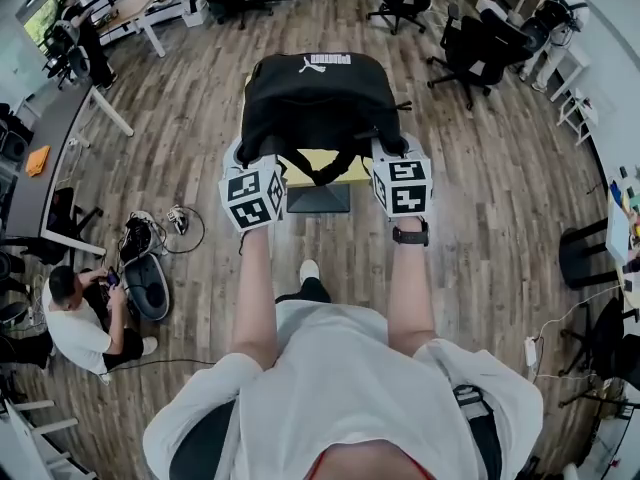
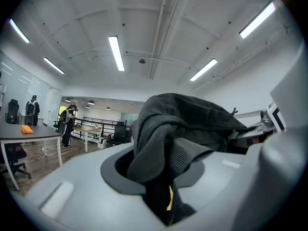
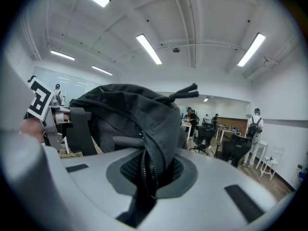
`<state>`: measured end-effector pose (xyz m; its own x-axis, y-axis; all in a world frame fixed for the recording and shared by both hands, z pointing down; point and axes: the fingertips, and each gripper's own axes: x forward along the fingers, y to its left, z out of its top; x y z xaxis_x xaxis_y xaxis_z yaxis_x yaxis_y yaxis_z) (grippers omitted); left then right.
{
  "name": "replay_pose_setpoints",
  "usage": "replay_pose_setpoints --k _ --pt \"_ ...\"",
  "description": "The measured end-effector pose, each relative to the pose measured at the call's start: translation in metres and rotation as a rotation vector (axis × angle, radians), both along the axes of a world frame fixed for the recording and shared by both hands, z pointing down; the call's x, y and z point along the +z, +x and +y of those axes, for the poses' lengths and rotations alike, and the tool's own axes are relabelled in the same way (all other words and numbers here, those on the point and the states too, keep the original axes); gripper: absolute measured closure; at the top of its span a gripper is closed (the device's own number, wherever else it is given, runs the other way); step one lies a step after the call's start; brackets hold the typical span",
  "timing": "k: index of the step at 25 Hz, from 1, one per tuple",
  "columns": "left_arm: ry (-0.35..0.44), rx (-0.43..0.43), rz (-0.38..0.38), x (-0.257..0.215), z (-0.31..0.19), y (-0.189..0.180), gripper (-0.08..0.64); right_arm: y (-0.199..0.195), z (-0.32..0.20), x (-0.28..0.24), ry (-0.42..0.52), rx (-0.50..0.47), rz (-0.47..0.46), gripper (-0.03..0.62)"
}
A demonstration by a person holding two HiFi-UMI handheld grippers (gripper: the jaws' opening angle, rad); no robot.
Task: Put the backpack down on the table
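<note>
Black fabric of the backpack (image 1: 315,98) is clamped in the left gripper (image 2: 166,177), whose jaws are closed on a thick fold and a strap. A zipped edge of the same backpack is pinched by the right gripper (image 3: 147,177), with its jaws nearly together. The backpack is held between both grippers over a small yellow table (image 1: 300,173); whether its bottom touches the top cannot be told from above. Wooden floor (image 1: 480,208) is seen around it, and chairs (image 1: 480,43) farther away.

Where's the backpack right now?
Centre of the head view: the black backpack hangs over the yellow table, gripped by the left gripper and right gripper.
</note>
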<state>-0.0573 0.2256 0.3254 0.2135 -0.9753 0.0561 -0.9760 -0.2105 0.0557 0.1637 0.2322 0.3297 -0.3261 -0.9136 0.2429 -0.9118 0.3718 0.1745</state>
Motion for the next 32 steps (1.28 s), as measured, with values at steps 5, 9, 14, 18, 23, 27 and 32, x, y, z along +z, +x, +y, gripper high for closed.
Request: replay_pose_setpoints --k 5,9,14,18,23,27,32 --pt "0.027 -0.025 0.054 -0.012 -0.072 -0.026 0.451 -0.026 -0.067 -0.017 0.034 -0.022 0.044 0.565" --pt "0.032 -0.014 0.079 -0.017 -0.121 -0.044 0.451 -0.045 -0.116 -0.025 0.044 0.006 0.072 0.565" --pt "0.045 -0.015 0.018 -0.014 -0.166 -0.056 0.451 -0.058 -0.157 -0.019 0.010 0.026 0.050 0.565" --pt "0.027 -0.016 0.014 -0.006 -0.195 -0.060 0.451 -0.062 -0.187 -0.012 -0.026 0.034 0.044 0.565" --pt "0.020 -0.024 0.024 -0.001 -0.241 -0.053 0.451 -0.054 -0.240 -0.009 -0.029 0.024 0.039 0.565" --pt "0.015 -0.085 0.021 -0.001 -0.291 -0.043 0.451 -0.045 -0.301 -0.009 -0.015 -0.012 0.037 0.565" --pt "0.014 -0.083 -0.005 -0.005 -0.363 -0.004 0.451 -0.006 -0.377 -0.007 -0.012 -0.031 0.001 0.565"
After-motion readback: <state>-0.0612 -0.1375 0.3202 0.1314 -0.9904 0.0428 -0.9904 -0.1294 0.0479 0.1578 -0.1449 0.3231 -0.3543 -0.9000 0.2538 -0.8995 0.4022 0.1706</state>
